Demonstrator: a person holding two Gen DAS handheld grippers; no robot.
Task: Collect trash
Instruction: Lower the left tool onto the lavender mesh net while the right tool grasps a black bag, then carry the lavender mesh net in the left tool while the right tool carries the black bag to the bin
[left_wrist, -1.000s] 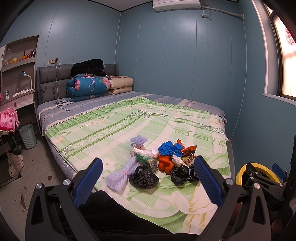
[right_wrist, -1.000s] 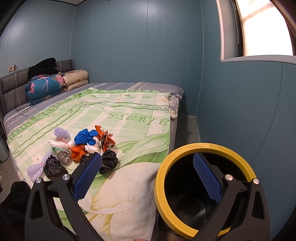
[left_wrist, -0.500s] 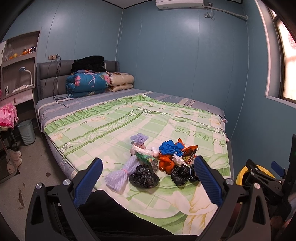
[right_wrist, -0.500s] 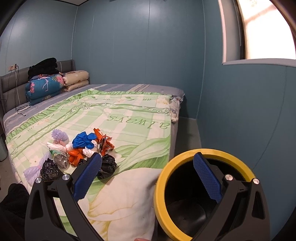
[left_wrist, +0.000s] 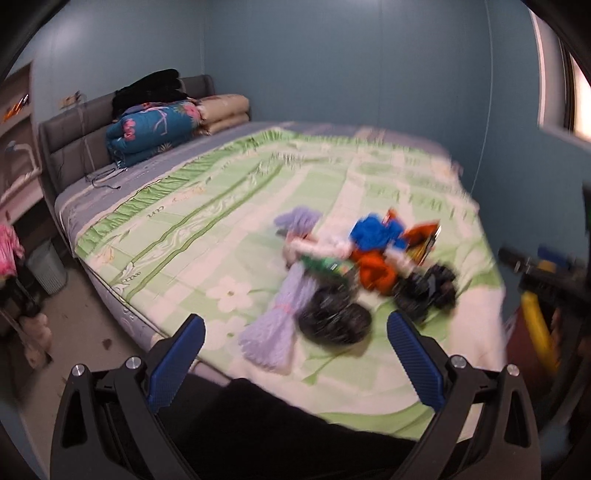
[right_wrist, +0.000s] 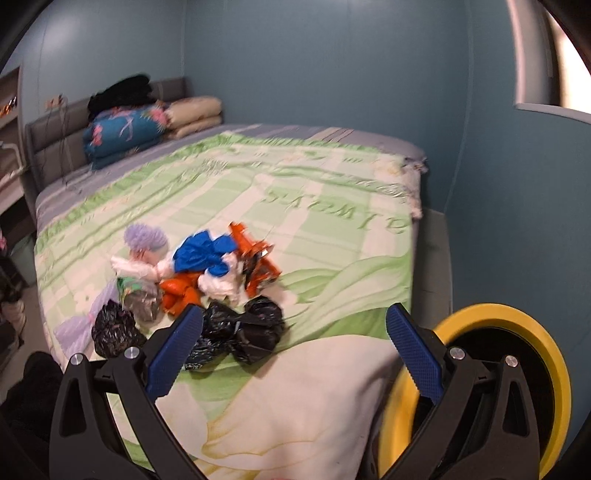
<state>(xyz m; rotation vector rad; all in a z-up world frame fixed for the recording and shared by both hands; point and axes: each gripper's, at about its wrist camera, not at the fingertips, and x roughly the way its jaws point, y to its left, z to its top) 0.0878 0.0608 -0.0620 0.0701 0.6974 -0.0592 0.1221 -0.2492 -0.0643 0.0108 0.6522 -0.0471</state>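
The left hand-held gripper (left_wrist: 293, 349) hung spread wide and empty above the near edge of the bed (left_wrist: 207, 221), its blue pads framing a blurred pile of trash (left_wrist: 354, 273) on the green quilt. The right hand-held gripper (right_wrist: 293, 347) was likewise gaping and held nothing, with two black bags (right_wrist: 240, 332) just beyond its left pad. A yellow-rimmed bin (right_wrist: 517, 321) stood on the floor beside the bed's corner, apart from the pile.

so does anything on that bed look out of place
Yes: a heap of crumpled trash lies on the green bedspread near its foot, black, blue, orange and lilac bags, while the yellow-rimmed bin stands beside the bed.
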